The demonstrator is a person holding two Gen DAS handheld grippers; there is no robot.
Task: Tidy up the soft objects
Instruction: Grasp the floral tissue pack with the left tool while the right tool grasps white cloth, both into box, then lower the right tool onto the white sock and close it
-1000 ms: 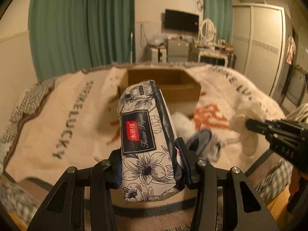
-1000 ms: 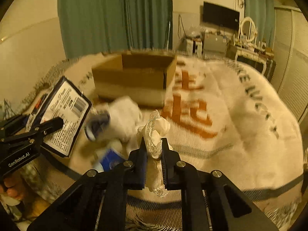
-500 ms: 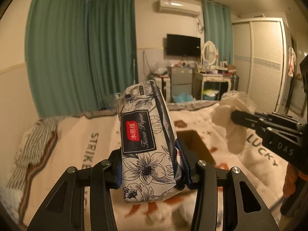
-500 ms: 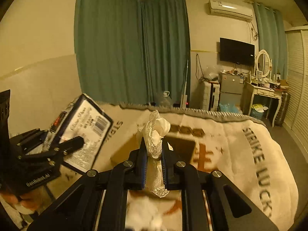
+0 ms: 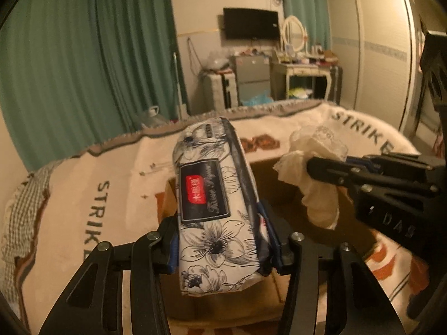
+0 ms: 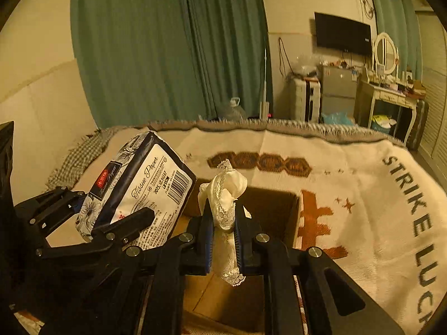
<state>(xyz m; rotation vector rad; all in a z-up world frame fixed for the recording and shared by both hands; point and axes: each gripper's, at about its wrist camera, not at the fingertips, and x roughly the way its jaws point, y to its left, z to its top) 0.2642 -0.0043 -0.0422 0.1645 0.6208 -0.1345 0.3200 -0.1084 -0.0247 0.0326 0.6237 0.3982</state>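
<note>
**Two soft items held over the box, neither released**

Both tongs are loaded. The left tongs [image 5: 223, 240] are clamped on a floral tissue pack [image 5: 215, 201], which stands up between the pads and leans slightly away. The right tongs [image 6: 223, 231] pinch a cream lace cloth [image 6: 226, 195], bunched above the pads with a lacy tail hanging below them.

Directly ahead of and below both tongs sits an open cardboard box [image 6: 290, 223] on the blanket-covered bed [image 6: 377, 195]. What shows of its floor looks bare, so I judge that nothing is stowed yet; both drops remain, and any other loose items on the bed lie out of view.

The two tongs are close together: the left pair and its pack sit just to the left of the right tongs, near the cloth. That crowding is the main obstacle over the opening, and the pack could brush the box wall if lowered at its present tilt. Green curtains [image 6: 167, 55], a wall television [image 6: 343, 33] and a dressing table [image 6: 391, 95] stand well beyond the bed, clear of the work.
</note>
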